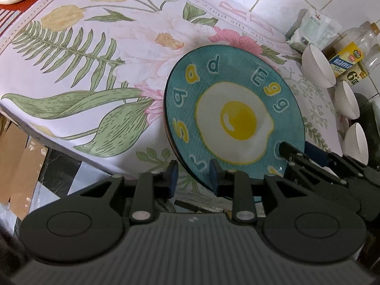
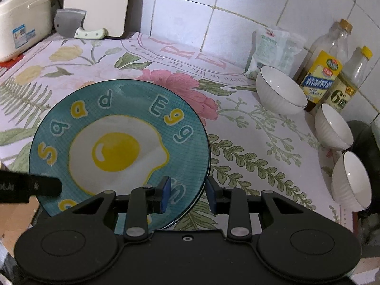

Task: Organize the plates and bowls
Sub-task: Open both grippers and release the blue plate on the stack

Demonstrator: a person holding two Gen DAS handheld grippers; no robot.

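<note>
A teal plate with a fried-egg picture (image 1: 235, 116) lies on the floral tablecloth, its near edge over the table's front edge; it also shows in the right wrist view (image 2: 118, 142), on top of other plates. My left gripper (image 1: 193, 178) is open, its fingers either side of the plate's near rim. My right gripper (image 2: 187, 194) is open, its fingers astride the plate's right near rim. Three white bowls (image 2: 280, 92) (image 2: 332, 125) (image 2: 351, 180) stand in a row at the right; they show in the left wrist view too (image 1: 318, 66).
Two bottles (image 2: 325, 71) and a white packet (image 2: 273, 47) stand by the tiled wall behind the bowls. A cleaver (image 2: 78, 26), a cutting board (image 2: 99, 2) and a cream appliance (image 2: 21, 23) are at the back left. Cardboard (image 1: 19, 166) lies below the table edge.
</note>
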